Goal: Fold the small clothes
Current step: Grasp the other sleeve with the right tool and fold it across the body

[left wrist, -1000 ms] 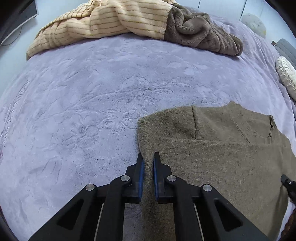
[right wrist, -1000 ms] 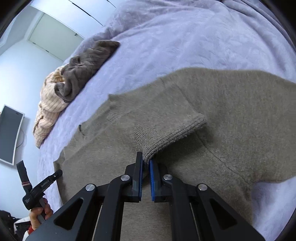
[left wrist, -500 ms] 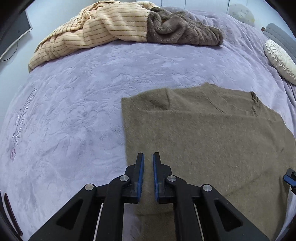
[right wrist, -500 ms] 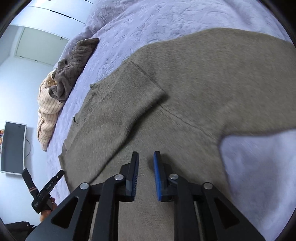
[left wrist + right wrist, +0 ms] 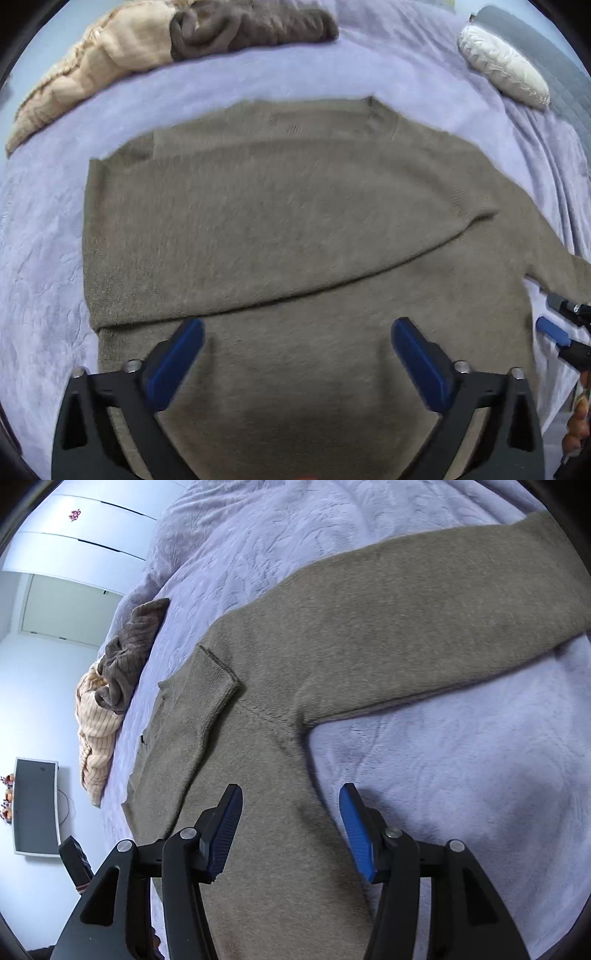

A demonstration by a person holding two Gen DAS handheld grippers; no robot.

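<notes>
- Left gripper (image 5: 297, 345) is spread wide, holding nothing, above the sweater (image 5: 277, 221).
- Right gripper (image 5: 290, 821) is also wide apart and empty.
- Sweater lies flat on the bedspread (image 5: 461, 775), one sleeve (image 5: 258, 258) folded across its body.

Black angular frames on left gripper (image 5: 297, 332) and right gripper (image 5: 290, 799), silver screws at pivots, ribbed blue pads (image 5: 356, 834) inside

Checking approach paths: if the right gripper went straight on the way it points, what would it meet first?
Most likely the sweater: the open right gripper points at its side edge near the armpit, with the blanket just beside. Depth is unclear.
</notes>
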